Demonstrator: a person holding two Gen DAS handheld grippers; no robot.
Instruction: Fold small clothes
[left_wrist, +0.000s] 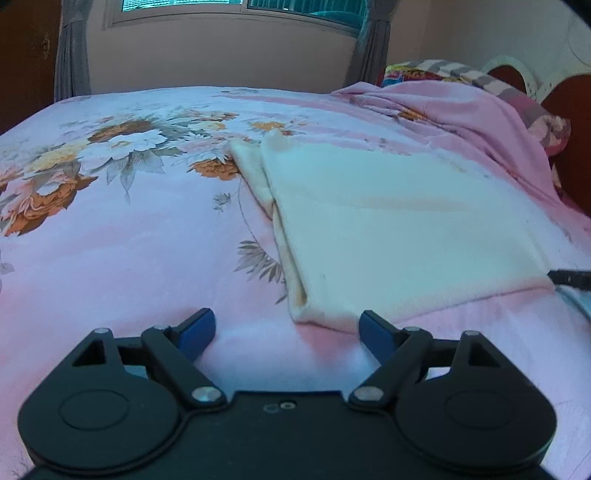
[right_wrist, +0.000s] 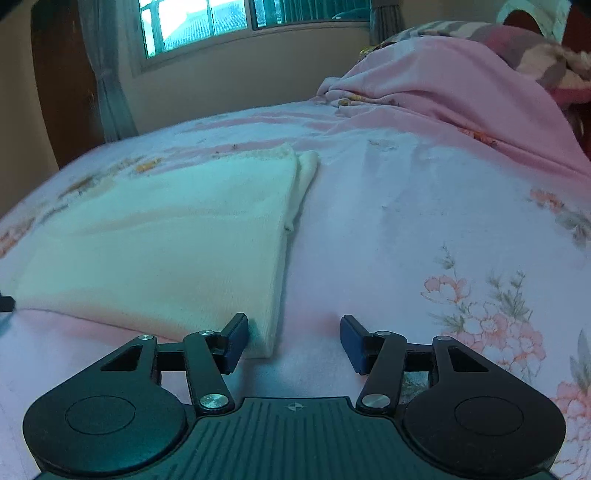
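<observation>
1. Cream knit cloth (left_wrist: 399, 229) lies flat on the floral bedsheet (left_wrist: 129, 229), already doubled over, with a second layer peeking out along one long side. Take the cloth as the landmark for everything below.

2. Left gripper (left_wrist: 286, 330) hovers just before the cloth's near left corner, jaws wide apart and empty; its right pad is just off the near hem, not on it.

3. Right gripper (right_wrist: 293, 338) sits at the cloth's near right corner, jaws parted about halfway and holding nothing (the corner lies between the pads, but they do not press on it).

4. The step in hand looks like taking both near corners for another fold. Slide each lower finger under every layer at its corner, so the hidden under-layer comes along too.

5. Close both sides at matching points on the near hem; uneven bites would skew the fold.

6. Lift only enough to clear the sheet, then carry the hem toward the cloth's far edge, away from the pink blanket (right_wrist: 461, 85) heaped beyond it.
</observation>
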